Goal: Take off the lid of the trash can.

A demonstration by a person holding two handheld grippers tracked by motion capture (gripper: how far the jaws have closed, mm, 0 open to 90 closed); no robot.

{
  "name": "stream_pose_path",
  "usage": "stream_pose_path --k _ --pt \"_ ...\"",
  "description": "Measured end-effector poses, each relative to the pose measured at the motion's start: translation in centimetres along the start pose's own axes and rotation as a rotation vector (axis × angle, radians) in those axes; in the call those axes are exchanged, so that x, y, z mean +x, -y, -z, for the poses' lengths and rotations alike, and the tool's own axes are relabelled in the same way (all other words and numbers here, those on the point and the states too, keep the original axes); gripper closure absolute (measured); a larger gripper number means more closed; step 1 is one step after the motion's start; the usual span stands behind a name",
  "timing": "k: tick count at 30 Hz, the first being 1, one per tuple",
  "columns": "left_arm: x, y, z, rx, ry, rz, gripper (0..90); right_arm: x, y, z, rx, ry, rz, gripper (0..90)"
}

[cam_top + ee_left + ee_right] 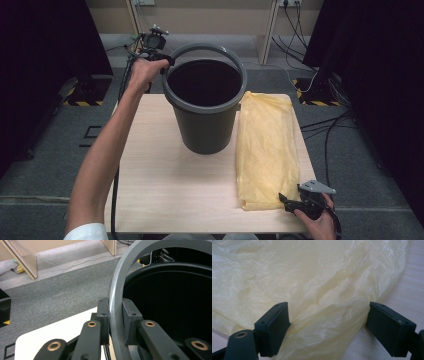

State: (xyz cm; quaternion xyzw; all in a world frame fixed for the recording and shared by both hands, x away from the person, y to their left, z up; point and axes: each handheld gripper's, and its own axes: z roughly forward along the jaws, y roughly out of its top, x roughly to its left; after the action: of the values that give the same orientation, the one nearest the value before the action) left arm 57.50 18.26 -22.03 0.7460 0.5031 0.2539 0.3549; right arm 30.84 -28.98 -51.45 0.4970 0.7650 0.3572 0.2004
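Two claws: one per hand.
Left claw [116, 322]: pinching the grey ring [117, 290] at the bin [205, 125] rim.
Right claw [328, 325]: spread over the yellow bag [312, 277] on the surface [165, 185].

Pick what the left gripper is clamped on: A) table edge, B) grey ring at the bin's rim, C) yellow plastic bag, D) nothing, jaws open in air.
B: in the left gripper view the left gripper has both pads pressed on the grey ring above the bin; the yellow bag lies flat beside the bin.
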Motion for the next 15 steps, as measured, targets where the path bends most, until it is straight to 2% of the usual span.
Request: stream_pose_path --k 2,6,9,12,15 --pt "0.2 0.1 0.2 0.001 0.004 -0.006 77.9 0.0 0.0 0.0 -0.003 0.000 0.000 18.8" --pt "1.4 0.4 1.0 -0.012 0.028 0.028 77.9 0.0 0.0 0.0 0.001 -0.002 0.002 18.8" --pt "1.9 0.6 1.5 -0.013 0.036 0.019 77.7 0.0 0.0 0.0 -0.001 -0.002 0.001 18.8" --pt "2.4 0.9 2.2 -0.028 0.063 0.031 77.6 0.0 0.0 0.0 -0.003 -0.001 0.000 18.8" --pt "3.1 1.4 2.7 -0.018 0.064 0.020 77.6 0.0 0.0 0.0 -0.001 0.000 0.001 18.8"
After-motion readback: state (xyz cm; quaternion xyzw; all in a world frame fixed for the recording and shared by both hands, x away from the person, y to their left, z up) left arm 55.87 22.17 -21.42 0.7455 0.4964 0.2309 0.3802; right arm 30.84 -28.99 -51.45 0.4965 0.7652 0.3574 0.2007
